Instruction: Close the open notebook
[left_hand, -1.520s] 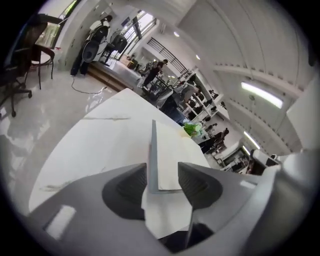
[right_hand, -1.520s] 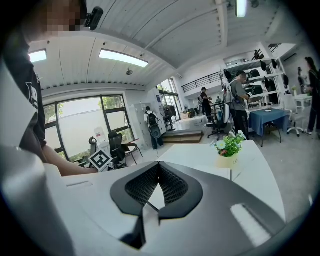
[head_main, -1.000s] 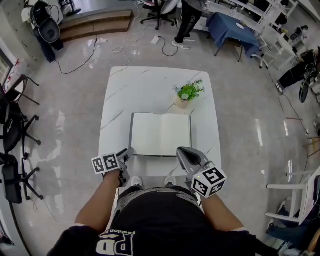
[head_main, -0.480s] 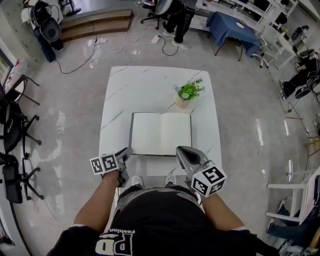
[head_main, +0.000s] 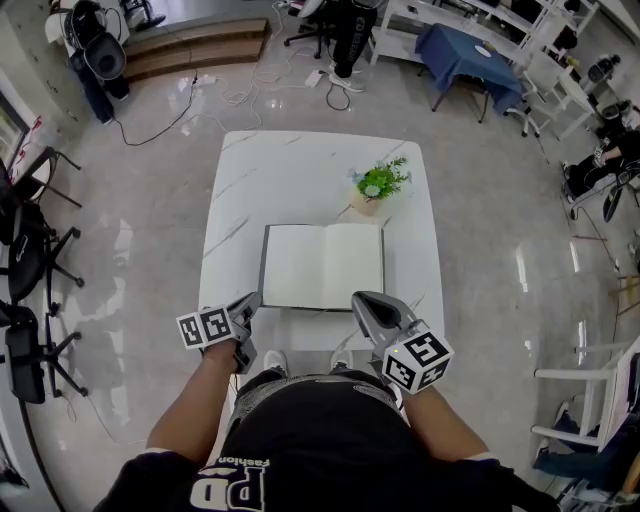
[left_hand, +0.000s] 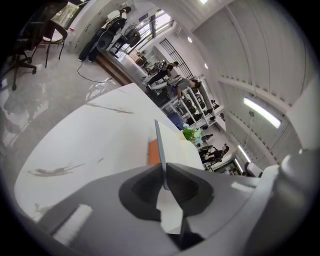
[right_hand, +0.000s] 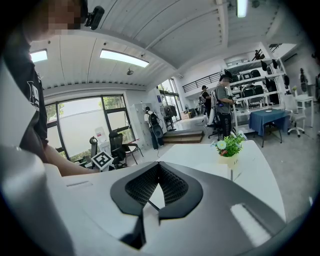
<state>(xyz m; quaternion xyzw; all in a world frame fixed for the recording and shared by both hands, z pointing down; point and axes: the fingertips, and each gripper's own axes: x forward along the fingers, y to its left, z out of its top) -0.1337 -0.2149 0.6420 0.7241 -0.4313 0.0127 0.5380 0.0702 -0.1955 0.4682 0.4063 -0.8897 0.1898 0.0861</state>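
Observation:
An open notebook (head_main: 322, 266) with blank white pages lies flat on the white marble table (head_main: 300, 170). My left gripper (head_main: 256, 299) is at the notebook's near-left corner. Its jaws have just been closing. In the left gripper view the left gripper (left_hand: 163, 175) pinches the thin dark cover edge (left_hand: 159, 145), which rises between the jaws. My right gripper (head_main: 358, 300) hangs over the table's near edge, just in front of the notebook's right page. In the right gripper view the right gripper (right_hand: 159, 166) has its tips together with nothing between them.
A small potted plant (head_main: 377, 187) stands just behind the notebook's right page, also in the right gripper view as the plant (right_hand: 229, 147). Office chairs (head_main: 25, 260) stand on the floor at the left. People and shelves are far behind the table.
The left gripper's marker cube has shifted slightly left and its jaws have drawn together at the notebook's corner. The notebook still lies open. The right gripper has not moved.

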